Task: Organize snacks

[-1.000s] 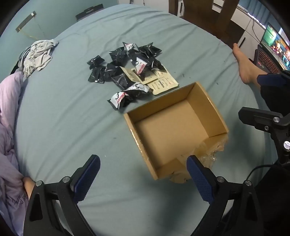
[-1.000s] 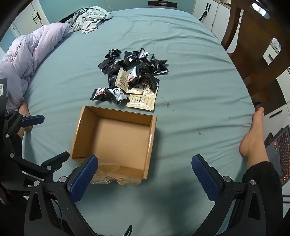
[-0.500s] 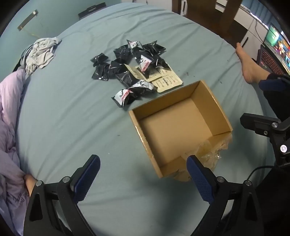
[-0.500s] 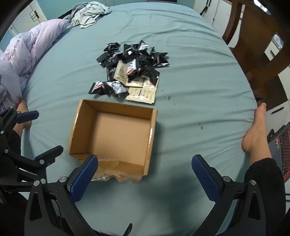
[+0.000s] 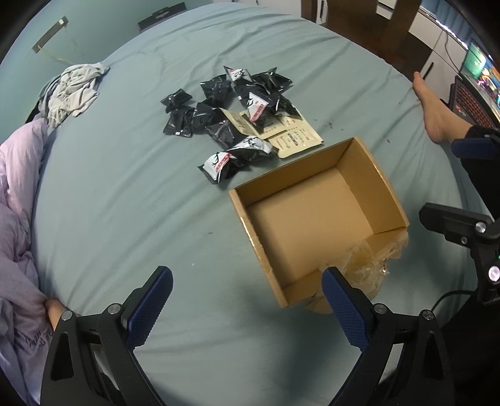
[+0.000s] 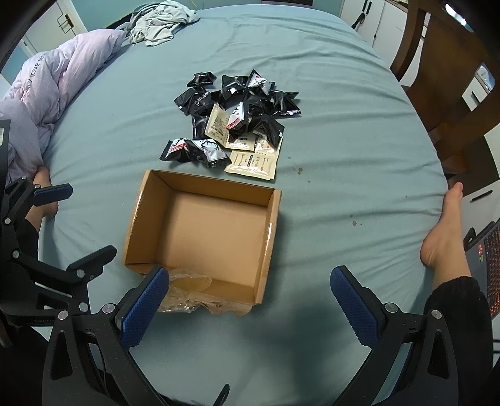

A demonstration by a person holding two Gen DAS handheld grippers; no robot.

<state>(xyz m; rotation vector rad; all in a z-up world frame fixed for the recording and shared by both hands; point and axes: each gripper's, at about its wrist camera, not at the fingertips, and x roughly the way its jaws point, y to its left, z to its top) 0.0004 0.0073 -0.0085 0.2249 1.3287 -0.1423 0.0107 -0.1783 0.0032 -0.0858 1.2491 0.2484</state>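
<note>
An open, empty cardboard box point(image 5: 315, 215) point(image 6: 200, 231) lies on the teal bedsheet, with crumpled clear tape at its near edge. Beyond it sits a pile of several black snack packets point(image 5: 231, 103) point(image 6: 240, 103) and beige sachets point(image 5: 293, 137) point(image 6: 253, 159). Two black-and-white packets point(image 5: 234, 156) point(image 6: 193, 151) lie closest to the box. My left gripper point(image 5: 247, 303) hovers open over the sheet, near the box's left corner. My right gripper point(image 6: 250, 306) hovers open in front of the box, holding nothing.
A lilac duvet point(image 6: 47, 90) and a grey garment point(image 5: 72, 93) point(image 6: 159, 18) lie at the far left. A person's bare foot point(image 6: 443, 231) point(image 5: 434, 109) rests at the bed's right edge, by a laptop point(image 5: 468, 100). A wooden chair point(image 6: 443, 75) stands beyond.
Both grippers have drifted slightly forward toward the box and pile, so these sit lower in view. Both stay open and nothing on the bed has moved.
</note>
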